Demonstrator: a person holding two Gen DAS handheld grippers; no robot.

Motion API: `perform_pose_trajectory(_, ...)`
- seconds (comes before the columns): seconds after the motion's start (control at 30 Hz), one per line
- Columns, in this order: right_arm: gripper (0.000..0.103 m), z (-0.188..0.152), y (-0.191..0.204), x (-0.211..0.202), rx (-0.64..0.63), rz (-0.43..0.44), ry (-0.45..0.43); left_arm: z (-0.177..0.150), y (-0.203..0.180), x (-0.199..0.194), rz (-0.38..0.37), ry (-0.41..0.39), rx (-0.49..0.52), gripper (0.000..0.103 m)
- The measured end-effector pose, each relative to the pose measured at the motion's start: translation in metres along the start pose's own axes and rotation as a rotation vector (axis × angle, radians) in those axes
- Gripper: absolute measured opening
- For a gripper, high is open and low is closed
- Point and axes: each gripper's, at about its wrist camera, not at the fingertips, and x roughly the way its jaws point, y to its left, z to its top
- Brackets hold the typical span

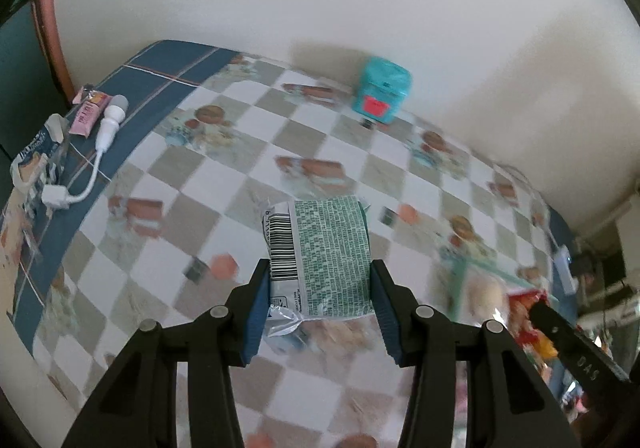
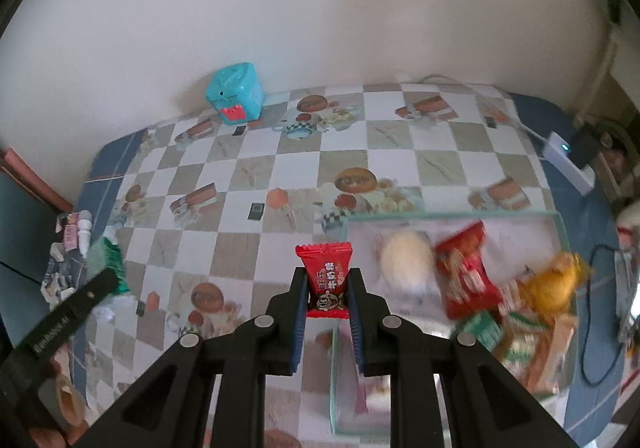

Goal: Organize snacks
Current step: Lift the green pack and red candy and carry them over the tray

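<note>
Two packets held above checkered bench (image 2: 248, 168): left gripper (image 1: 320, 280) clamped on crinkly green-white wrapper (image 1: 320, 248), long axis toward 12 o'clock; right gripper (image 2: 329, 288) pinching glossy red candy (image 2: 326, 276), upright, clear tray (image 2: 558, 224) at 3 o'clock.

open checkered tablecloth (image 2: 256, 176), teal box (image 2: 235, 98) by wall

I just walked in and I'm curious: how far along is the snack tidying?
Partly done. The clear glass tray already holds several snacks, including a round pale bun and a red packet. In hand: the left gripper grips a green-and-white wrapped snack, the right gripper a small red candy packet. Both are held above the checked tablecloth, not yet in the tray.
</note>
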Motion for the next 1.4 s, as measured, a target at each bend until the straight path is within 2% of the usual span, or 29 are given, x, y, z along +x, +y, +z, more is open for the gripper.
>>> perform_pose_trajectory(0.13,0.020,-0.024,-0.008,-0.020,0.025,0.001,-0.038,-0.025,-0.023,-0.010,-0.018,-0.006,0.027,0.050)
perform_pose_trajectory(0.23,0.020,-0.039,-0.016,-0.027,0.066,-0.008,-0.060,-0.042,-0.038,-0.013,-0.073,0.016,0.018,0.050)
perform_pose_trajectory(0.43,0.021,-0.064,-0.040,-0.021,0.153,-0.039,-0.059,-0.068,-0.069,-0.009,-0.117,0.031,0.062,0.050)
perform_pose_trajectory(0.53,0.021,-0.067,-0.056,-0.017,0.195,-0.022,-0.042,-0.079,-0.080,0.000,-0.117,0.046,0.101,0.050)
perform_pose_trajectory(0.63,0.021,-0.067,-0.065,-0.016,0.212,0.005,-0.046,-0.086,-0.086,0.015,-0.124,0.100,0.114,0.050)
perform_pose_trajectory(0.77,0.021,-0.069,-0.077,-0.016,0.237,0.019,-0.050,-0.089,-0.095,0.013,-0.121,0.082,0.145,0.050)
perform_pose_trajectory(1.0,0.021,-0.071,-0.114,-0.019,0.311,-0.072,-0.073,-0.095,-0.110,0.004,-0.150,0.053,0.194,0.050)
perform_pose_trajectory(1.4,0.021,-0.085,-0.182,0.001,0.493,-0.128,0.001,-0.115,-0.158,0.012,-0.267,0.081,0.314,0.050)
